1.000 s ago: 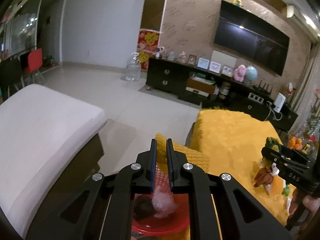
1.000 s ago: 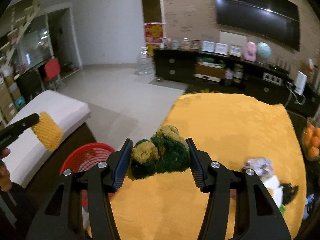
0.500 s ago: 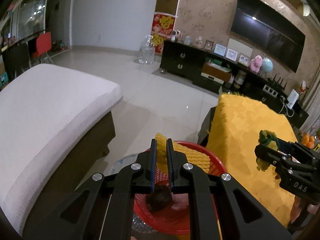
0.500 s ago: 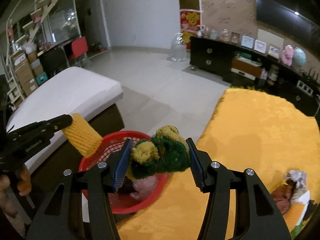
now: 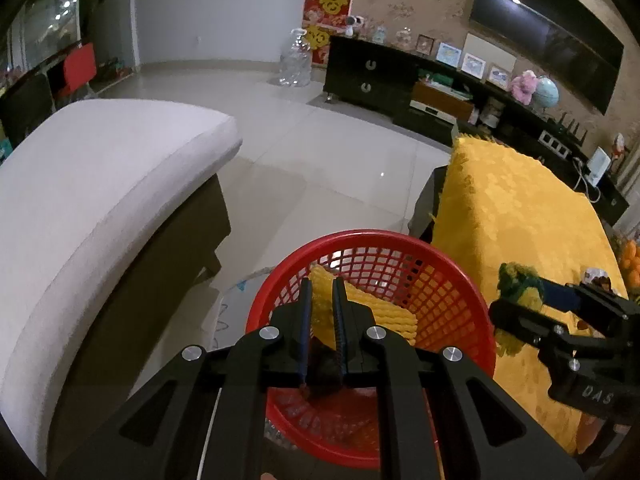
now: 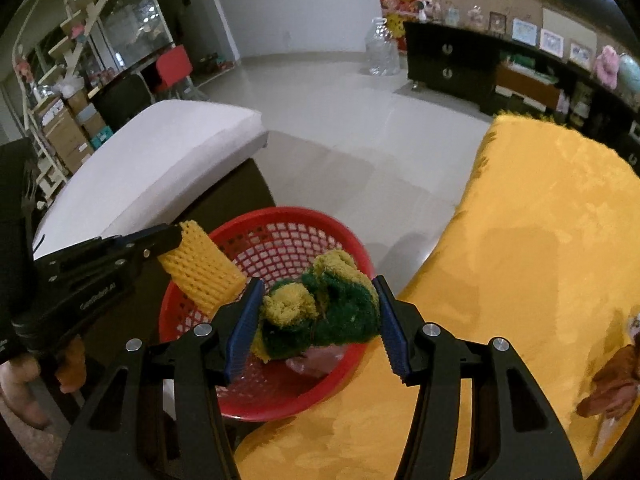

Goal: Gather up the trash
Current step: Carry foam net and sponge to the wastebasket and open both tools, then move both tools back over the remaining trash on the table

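While the left tool (image 5: 322, 300) sits low in the middle of its own picture, its two blue pads are pressed almost together and pinch a yellow foam net (image 5: 360, 306). The net sticks out past the tips and hangs over the red basket (image 5: 460, 280), which fills the lower middle of that picture. A dark lump of trash (image 5: 324, 372) lies in the basket right behind the pads. In the right wrist picture the same left tool (image 6: 176, 236) comes in from the left side, and the foam net (image 6: 202, 270) hangs over the basket's (image 6: 280, 216) near edge. The right tool (image 6: 318, 322) is low in the middle of its picture. Its pads are spread apart, with a fuzzy green and yellow ball (image 6: 320, 314) between them. Its jaws have just been opening a little; the right pad touches the ball, and I cannot tell if the left pad still does. The ball hangs over the basket, and a pale crumpled wrapper (image 6: 320, 360) lies in the basket below it. A counter with a yellow cloth (image 6: 540, 240) fills the right side of the picture, just beside the basket. A white bed (image 6: 152, 172) is in the middle left. A shiny pale floor (image 6: 360, 140) runs up to a black cabinet (image 6: 448, 64) at the upper right.
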`<state>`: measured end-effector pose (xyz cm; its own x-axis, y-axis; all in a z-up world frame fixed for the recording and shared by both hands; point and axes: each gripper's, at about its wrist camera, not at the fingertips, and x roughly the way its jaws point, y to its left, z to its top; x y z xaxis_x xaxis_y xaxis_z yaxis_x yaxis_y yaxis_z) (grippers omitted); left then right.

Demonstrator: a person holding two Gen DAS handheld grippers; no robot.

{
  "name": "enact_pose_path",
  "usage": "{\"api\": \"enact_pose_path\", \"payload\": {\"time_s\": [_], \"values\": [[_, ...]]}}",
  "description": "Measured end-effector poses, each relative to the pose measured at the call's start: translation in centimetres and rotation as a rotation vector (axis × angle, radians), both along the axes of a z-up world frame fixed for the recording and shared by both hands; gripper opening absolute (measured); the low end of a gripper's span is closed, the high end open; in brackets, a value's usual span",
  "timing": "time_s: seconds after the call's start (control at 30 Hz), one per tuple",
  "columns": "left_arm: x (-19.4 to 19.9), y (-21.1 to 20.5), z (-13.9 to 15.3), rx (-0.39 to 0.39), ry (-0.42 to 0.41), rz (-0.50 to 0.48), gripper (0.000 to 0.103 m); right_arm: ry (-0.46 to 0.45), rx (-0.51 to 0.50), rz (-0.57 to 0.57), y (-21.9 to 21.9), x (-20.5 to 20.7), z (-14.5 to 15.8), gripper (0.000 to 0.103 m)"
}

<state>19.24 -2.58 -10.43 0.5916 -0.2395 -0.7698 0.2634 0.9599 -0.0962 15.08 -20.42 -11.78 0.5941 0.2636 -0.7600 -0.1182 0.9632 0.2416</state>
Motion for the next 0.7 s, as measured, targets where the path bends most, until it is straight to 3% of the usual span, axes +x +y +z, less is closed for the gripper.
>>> {"api": "enact_pose_path", "payload": {"time_s": [0.13, 0.27, 0.37, 0.7], "values": [[0.2, 0.4, -0.1, 0.004, 0.015, 0.024, 0.020, 0.005, 0.007, 0.000, 0.2, 0.0, 0.0, 0.063], [0.1, 0.6, 0.3, 0.009, 0.004, 0.054, 0.043, -0.013, 0.012, -0.018, -0.2, -0.4, 0.4, 0.072], [0.1, 0.9, 0.6, -0.002, 0.001, 0.060, 0.057, -0.031, 0.003, -0.030, -0.9, -0.6, 0.9, 0.073], [-1.7, 0.1, 3.8, -0.057, -0.131, 0.064, 0.084, -0.175, -0.102, -0.078, -2.2, -3.5, 4.0, 0.076]]}}
